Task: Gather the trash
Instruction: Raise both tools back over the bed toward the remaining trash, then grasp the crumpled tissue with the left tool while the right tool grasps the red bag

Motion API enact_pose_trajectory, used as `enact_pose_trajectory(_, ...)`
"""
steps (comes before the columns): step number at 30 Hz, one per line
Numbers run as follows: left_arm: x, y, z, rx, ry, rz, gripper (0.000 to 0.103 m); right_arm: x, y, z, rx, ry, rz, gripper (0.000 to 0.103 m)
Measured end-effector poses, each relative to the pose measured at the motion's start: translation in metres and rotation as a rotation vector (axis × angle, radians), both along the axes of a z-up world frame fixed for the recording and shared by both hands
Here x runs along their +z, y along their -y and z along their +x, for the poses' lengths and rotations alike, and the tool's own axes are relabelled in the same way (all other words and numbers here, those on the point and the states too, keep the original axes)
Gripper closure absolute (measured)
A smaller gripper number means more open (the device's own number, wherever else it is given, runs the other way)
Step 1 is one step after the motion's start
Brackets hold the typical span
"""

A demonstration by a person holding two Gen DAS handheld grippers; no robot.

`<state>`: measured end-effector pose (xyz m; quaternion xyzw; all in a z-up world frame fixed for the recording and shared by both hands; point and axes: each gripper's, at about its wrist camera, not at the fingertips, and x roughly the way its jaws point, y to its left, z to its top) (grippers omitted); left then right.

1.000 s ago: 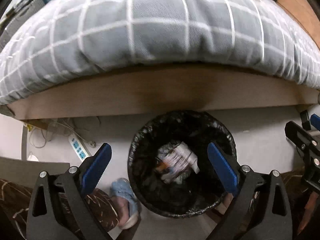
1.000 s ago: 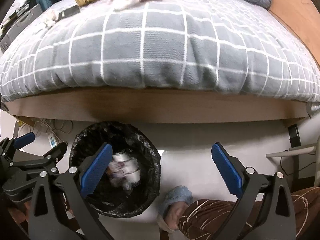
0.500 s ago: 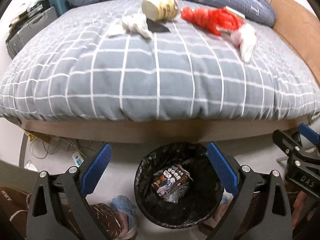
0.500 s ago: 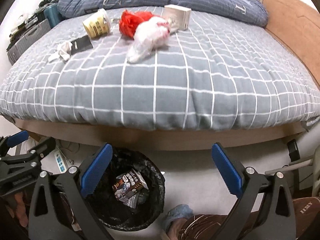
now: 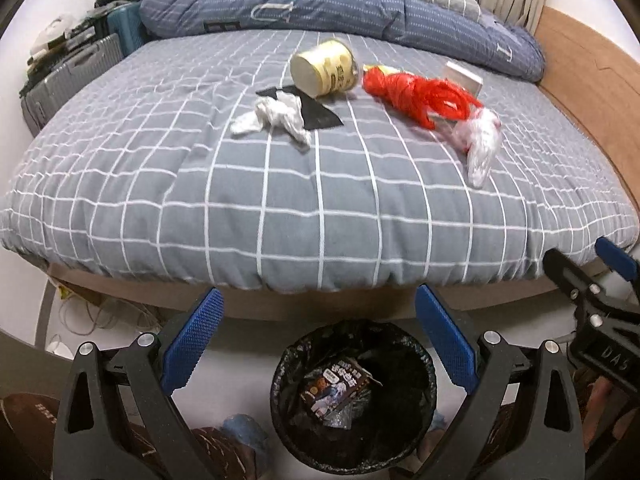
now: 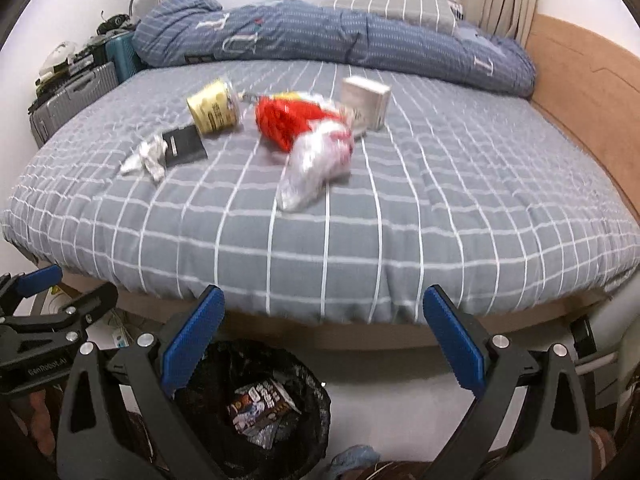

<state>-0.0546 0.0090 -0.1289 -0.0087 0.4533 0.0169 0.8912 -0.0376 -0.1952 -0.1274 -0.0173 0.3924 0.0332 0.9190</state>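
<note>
The left tool (image 5: pixel 316 338) has its blue-padded jaws spread wide with nothing between them. It hangs over the black-lined round trash bin (image 5: pixel 354 398) on the floor, at the foot of the bed with the grey, white-checked cover (image 5: pixel 280 200). In the bin lies a printed snack wrapper (image 5: pixel 336 386).

Ahead of this tool, from left to right on the bed: a crumpled white tissue (image 5: pixel 276 118), touching a flat black card (image 5: pixel 308 108); a pale yellow can (image 5: pixel 324 68) on its side just beyond; a red net bag (image 5: pixel 416 94); and a clear crinkled plastic bag (image 5: pixel 478 142) to the tool's far right. A small white box (image 5: pixel 464 78) is mostly hidden behind the red net in this view. The other tool shows at the right edge.

The right tool (image 6: pixel 324 338) is likewise wide open and holds nothing. Here the bin (image 6: pixel 256 408) sits below its left jaw rather than centred. The same trash lies ahead and to the left: tissue (image 6: pixel 146 158), black card (image 6: pixel 184 146), can (image 6: pixel 214 106), red net (image 6: pixel 290 120) and plastic bag (image 6: pixel 316 164), somewhat blurred. This view shows the white box (image 6: pixel 366 102) in full, standing just beyond the net. A folded blue quilt (image 6: pixel 320 44) lies along the far end of the bed, and grey suitcases (image 6: pixel 74 94) stand to the far left.
</note>
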Motion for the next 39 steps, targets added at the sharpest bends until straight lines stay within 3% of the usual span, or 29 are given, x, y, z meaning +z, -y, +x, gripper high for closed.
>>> enact_pose_trajectory(19,0.032,-0.036,0.05,0.063,0.079,0.027,0.008,0.024,-0.011,0.046,0.014,0.053,0.004,0.008)
enact_pose_trajectory(39,0.041,-0.059,0.122,0.068,0.079,0.044,0.008,0.036,-0.024,0.131,0.04,0.054,-0.009,0.008)
